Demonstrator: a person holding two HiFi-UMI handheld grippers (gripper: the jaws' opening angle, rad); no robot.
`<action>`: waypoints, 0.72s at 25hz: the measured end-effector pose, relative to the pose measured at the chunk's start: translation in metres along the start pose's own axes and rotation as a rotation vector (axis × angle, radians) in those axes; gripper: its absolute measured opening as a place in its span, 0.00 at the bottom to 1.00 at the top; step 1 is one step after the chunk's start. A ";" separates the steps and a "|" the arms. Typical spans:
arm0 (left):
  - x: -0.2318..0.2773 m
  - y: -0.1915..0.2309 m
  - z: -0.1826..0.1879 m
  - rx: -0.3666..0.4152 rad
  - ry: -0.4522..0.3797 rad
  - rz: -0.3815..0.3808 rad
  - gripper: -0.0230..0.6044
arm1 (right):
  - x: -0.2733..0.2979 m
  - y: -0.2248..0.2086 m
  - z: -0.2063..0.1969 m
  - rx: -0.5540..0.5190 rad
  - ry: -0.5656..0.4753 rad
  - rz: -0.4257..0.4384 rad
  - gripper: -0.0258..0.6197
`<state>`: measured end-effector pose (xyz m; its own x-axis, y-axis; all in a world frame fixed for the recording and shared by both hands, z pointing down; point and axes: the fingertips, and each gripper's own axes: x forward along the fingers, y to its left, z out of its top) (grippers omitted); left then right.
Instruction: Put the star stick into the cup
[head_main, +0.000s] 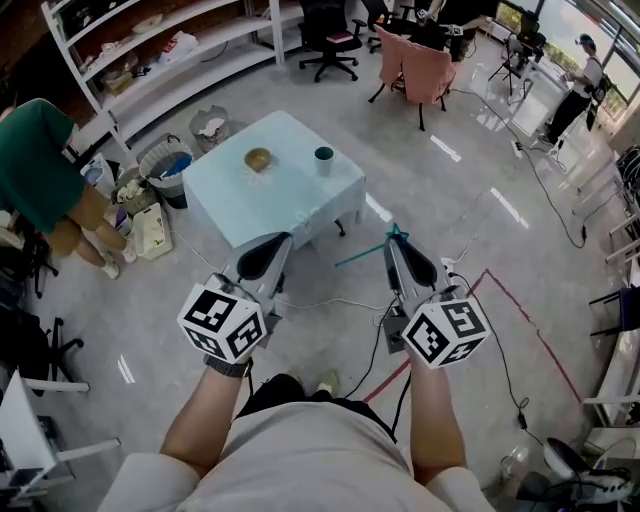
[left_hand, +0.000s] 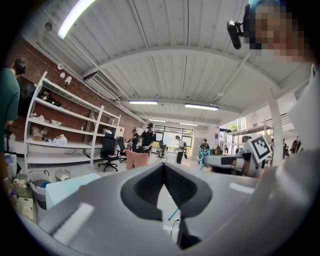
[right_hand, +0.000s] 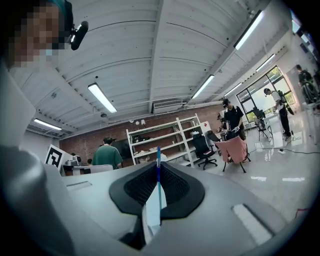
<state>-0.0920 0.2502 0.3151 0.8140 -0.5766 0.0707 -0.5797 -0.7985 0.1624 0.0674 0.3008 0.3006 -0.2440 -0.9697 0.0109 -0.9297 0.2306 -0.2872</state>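
A dark green cup stands at the far right of a small pale-blue table, with a wooden bowl to its left. My right gripper is shut on the star stick. The thin teal stick slants down to the left and its star sits at the jaw tips. In the right gripper view the stick runs upright between the closed jaws of that gripper. My left gripper is shut and holds nothing. Both hover over the floor, short of the table's near edge. The left gripper view shows its jaws meeting at the tip.
A person in a green shirt stands at the left beside bins and white shelving. Office chairs and a pink-draped chair are beyond the table. Cables and a red tape line cross the floor.
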 end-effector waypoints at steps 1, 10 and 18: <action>0.004 0.000 -0.001 0.000 0.002 0.001 0.05 | 0.000 -0.004 -0.001 0.005 0.003 -0.002 0.09; 0.046 0.012 -0.010 -0.005 0.021 -0.014 0.05 | 0.022 -0.043 -0.005 0.024 0.019 -0.034 0.09; 0.106 0.061 -0.018 -0.015 0.027 -0.031 0.05 | 0.088 -0.075 -0.012 0.013 0.056 -0.059 0.09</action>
<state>-0.0408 0.1434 0.3501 0.8325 -0.5464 0.0918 -0.5536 -0.8132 0.1797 0.1128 0.1991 0.3348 -0.2040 -0.9755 0.0818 -0.9395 0.1716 -0.2965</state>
